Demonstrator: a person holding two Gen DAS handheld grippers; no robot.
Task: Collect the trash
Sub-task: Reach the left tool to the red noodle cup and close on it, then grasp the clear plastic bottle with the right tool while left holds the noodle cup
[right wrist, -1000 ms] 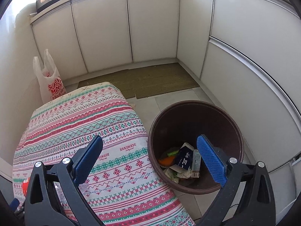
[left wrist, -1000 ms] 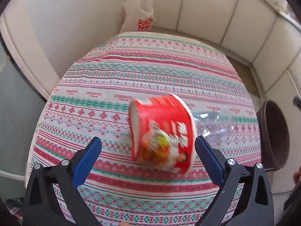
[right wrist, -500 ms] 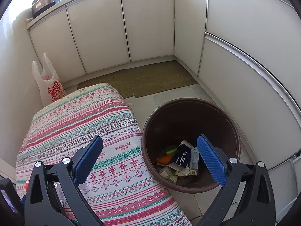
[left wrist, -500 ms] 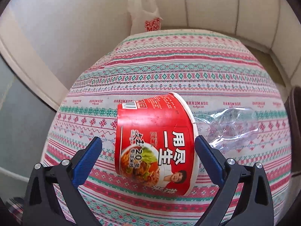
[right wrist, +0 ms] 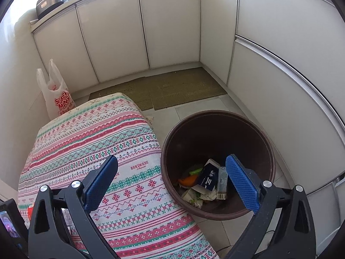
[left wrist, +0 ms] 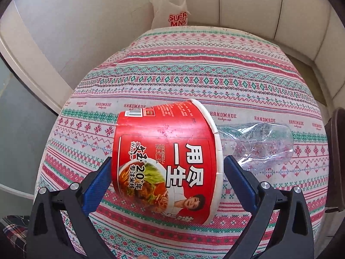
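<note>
- Noodle cup (left wrist: 170, 159), red with a white rim, lies on its side on the patterned tablecloth (left wrist: 215, 75); its rim points to the right and its base to the left.
- Left gripper (left wrist: 167, 178) has its jaws wide open around the cup; the left blue pad is touching or almost touching the base; the right pad is just beside the rim; I cannot tell if it presses yet.
- Clear plastic bottle (left wrist: 258, 142), crushed, lies on the cloth just to the right of the cup, partly behind the rim; it is close to the right finger of this gripper.
- White plastic bag (left wrist: 170, 10) with red letters stands behind the far end of the table, against the wall.
- Right gripper (right wrist: 172, 180) hangs with jaws wide open and holds nothing; its fingers frame the table edge and the brown trash bin (right wrist: 217, 116).
- Bin stands on the tiled floor just beside the table; a dark blue carton (right wrist: 208, 178), an orange scrap (right wrist: 187, 180) and some paper lie on its bottom.
- Brown floor mat (right wrist: 172, 90) lies before the white cabinets (right wrist: 168, 26), beyond the bin.
</note>
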